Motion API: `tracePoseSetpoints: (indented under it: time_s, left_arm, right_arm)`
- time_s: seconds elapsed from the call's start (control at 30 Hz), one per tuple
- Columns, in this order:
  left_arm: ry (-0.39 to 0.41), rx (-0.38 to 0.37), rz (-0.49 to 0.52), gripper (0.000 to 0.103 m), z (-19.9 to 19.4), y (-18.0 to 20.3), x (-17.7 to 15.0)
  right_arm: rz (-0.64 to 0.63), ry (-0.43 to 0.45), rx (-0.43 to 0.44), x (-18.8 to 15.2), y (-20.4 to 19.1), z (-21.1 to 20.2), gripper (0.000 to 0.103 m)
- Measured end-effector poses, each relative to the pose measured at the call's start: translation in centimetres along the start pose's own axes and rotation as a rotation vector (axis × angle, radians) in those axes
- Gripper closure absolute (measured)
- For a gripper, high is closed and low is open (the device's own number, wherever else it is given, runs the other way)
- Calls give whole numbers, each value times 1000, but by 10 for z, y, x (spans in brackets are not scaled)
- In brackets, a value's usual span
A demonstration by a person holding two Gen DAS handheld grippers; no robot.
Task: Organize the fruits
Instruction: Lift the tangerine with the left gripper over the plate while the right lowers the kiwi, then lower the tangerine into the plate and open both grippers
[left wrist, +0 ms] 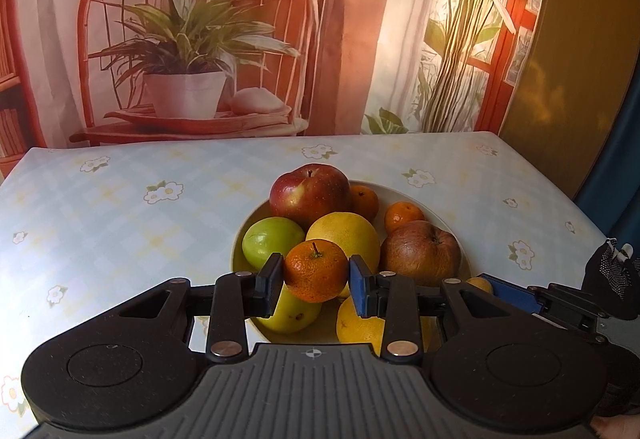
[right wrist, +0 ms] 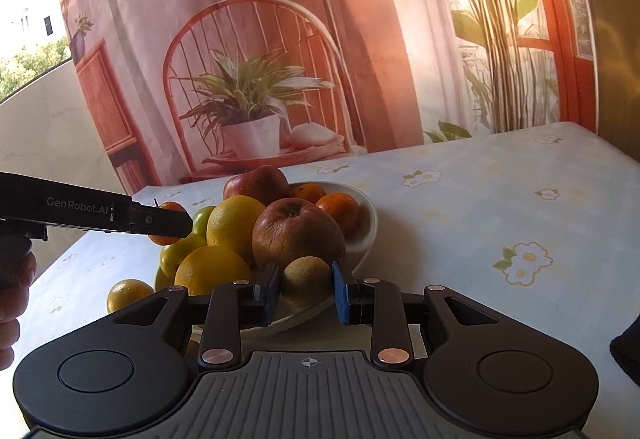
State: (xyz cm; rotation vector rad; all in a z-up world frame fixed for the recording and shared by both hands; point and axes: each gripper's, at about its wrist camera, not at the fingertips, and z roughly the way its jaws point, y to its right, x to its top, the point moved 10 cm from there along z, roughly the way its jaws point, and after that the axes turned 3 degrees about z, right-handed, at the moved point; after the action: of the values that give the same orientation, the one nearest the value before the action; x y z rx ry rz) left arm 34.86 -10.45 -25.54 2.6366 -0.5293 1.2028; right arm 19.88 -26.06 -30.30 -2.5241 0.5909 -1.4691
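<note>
Gripping a mandarin point(left wrist: 316, 270), left gripper point(left wrist: 316, 281) fingers hiding bowl point(left wrist: 404, 195) fruit, right gripper point(right wrist: 305, 285) clamping a half-hidden brownish fruit point(right wrist: 306, 279).

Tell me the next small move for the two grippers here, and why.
Probably carry both fruits clear of the bowl toward bare tablecloth. The left gripper is shut on a mandarin, seemingly lifted above the pile, and the right gripper is shut on a small brownish fruit at the bowl's near edge.
</note>
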Motion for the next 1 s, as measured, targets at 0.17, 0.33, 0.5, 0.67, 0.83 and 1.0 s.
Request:
tracePoseSetpoints:
  time_s: [0.17,0.33,0.5,0.67,0.83,1.0]
  left_arm:
    - [-23,2,-8,66,10,1,2]
    - [-24,2,5,66,14,6,2]
    - [-28,11,26,66,14,8,2]
    - [-44,-2,-3,65,12,8,2]
    - [-8,0,-8,65,-3,-1,7]
    - [14,52,-43,65,-20,-30,9]
  right_arm:
    - [-4,2,-2,-1,0,-1,77]
    - [-22,4,-3,-1,-4,0,72]
    - [-22,3,4,-2,-6,-1,70]
    - [-1,1,18,-3,-3,-2,67]
    - [54,2,39,-2,4,-5,64]
    - [63,10,60,-2,6,-7,64]
